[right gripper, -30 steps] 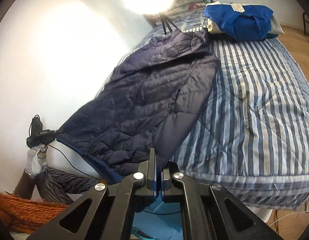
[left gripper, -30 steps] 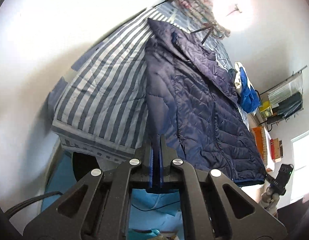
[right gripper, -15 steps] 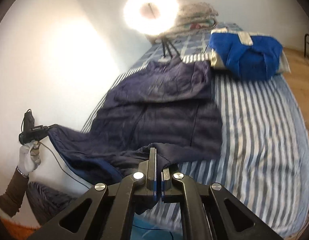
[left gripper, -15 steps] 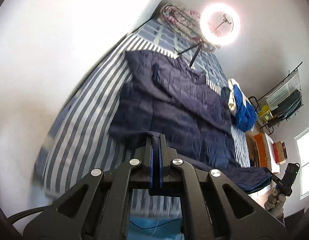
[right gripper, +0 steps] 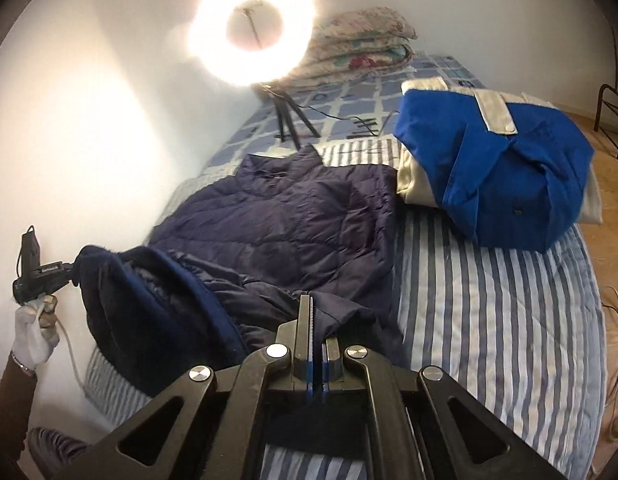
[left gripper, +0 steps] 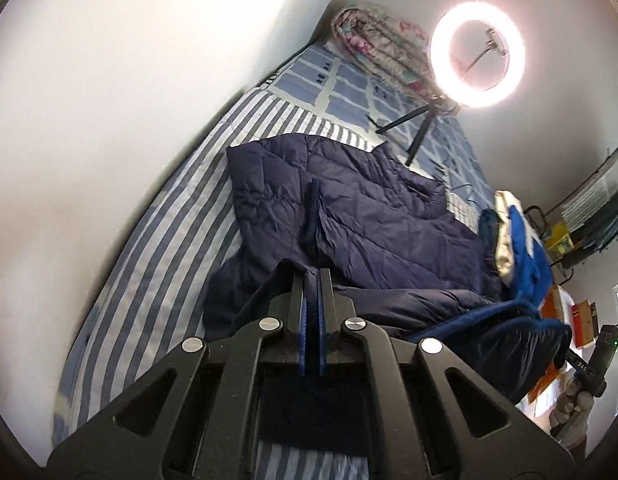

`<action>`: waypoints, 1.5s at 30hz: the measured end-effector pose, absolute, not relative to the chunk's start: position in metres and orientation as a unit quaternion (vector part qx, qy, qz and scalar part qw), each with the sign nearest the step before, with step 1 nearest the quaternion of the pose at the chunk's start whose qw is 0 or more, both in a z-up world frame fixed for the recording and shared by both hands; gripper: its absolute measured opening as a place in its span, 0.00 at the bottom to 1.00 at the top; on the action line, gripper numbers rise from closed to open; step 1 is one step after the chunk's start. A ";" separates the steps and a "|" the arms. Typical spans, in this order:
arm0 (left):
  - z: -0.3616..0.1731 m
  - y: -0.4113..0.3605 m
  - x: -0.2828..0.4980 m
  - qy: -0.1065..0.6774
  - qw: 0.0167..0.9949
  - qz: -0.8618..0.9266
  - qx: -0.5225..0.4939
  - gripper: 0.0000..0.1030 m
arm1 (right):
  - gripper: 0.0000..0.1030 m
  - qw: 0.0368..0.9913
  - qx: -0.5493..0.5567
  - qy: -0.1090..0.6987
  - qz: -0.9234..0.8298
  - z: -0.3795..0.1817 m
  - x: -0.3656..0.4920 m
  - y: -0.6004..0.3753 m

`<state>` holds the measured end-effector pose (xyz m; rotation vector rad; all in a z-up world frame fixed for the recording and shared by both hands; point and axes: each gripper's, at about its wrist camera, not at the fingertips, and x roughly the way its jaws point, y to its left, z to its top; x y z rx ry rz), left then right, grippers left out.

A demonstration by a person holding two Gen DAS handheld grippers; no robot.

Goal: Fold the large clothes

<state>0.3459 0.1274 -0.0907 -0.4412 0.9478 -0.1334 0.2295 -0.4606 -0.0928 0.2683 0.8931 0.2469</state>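
One striped bed (right gripper: 489,300), carrying navy quilted jacket (right gripper: 293,216) spread lengthwise beside folded blue garment (right gripper: 505,184). Hem lifted off mattress, pinched in closed left gripper (left gripper: 312,276) and seemingly in closed right gripper (right gripper: 315,320). Ring light (right gripper: 251,26) beyond.

A glaring ring light (right gripper: 251,26) washes out the white wall (left gripper: 109,100); fisheye edges curve and darken.

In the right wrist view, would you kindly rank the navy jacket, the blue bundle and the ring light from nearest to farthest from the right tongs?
1. Navy jacket, pinched in the right tongs.
2. Blue bundle, farther up the bed, right.
3. Ring light, far end, by the wall.
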 end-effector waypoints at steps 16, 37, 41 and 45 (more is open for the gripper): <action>-0.180 0.116 0.441 0.502 0.843 -0.046 -0.187 0.05 | 0.00 0.856 0.148 0.486 0.090 -0.191 0.325 -0.478; -0.171 0.110 0.450 0.492 0.859 -0.117 -0.080 0.69 | 0.58 0.886 0.137 0.427 0.118 -0.194 0.320 -0.504; -0.185 0.098 0.463 0.502 0.854 -0.116 -0.076 0.69 | 0.57 0.884 0.124 0.435 0.115 -0.200 0.335 -0.500; -0.189 0.082 0.465 0.503 0.855 -0.119 -0.044 0.60 | 0.34 0.880 0.122 0.438 0.138 -0.199 0.341 -0.494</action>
